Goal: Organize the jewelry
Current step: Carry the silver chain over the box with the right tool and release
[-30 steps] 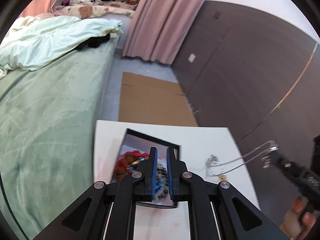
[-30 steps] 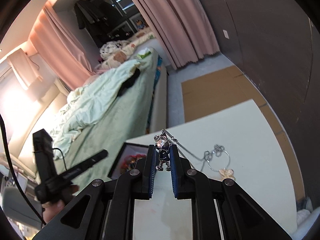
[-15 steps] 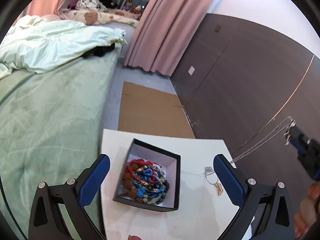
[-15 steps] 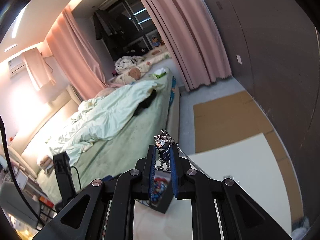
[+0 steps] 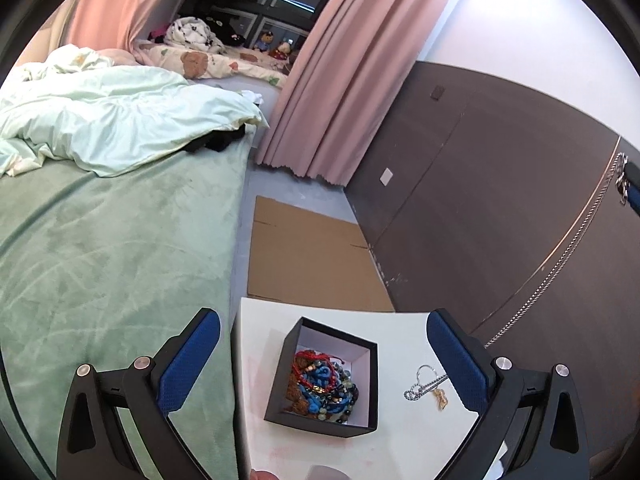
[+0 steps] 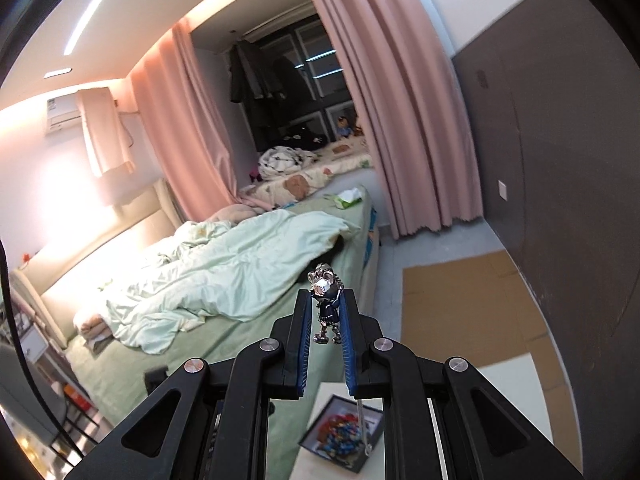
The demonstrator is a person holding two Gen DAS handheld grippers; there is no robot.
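My right gripper [image 6: 325, 303] is shut on a small silver mouse pendant [image 6: 326, 304] of a long silver chain necklace [image 5: 560, 264] and holds it high above the table. The chain hangs down to its ring end [image 5: 426, 384], which rests on the white table [image 5: 400, 328] right of a black jewelry box [image 5: 326, 376]. The box holds red and blue bead bracelets [image 5: 320, 380]. The box also shows in the right wrist view [image 6: 344, 436]. My left gripper [image 5: 320, 356] is wide open above the box, its blue pads either side of it.
A green bed [image 5: 100, 240] with a pale duvet lies left of the table. A flat cardboard sheet [image 5: 308, 256] lies on the floor beyond the table. A dark wall panel [image 5: 480, 184] stands on the right, with pink curtains [image 5: 340, 80] behind.
My left gripper has opened wide and pulled up and back from the box. My right gripper has lifted the pendant much higher, stretching the chain up off the table.
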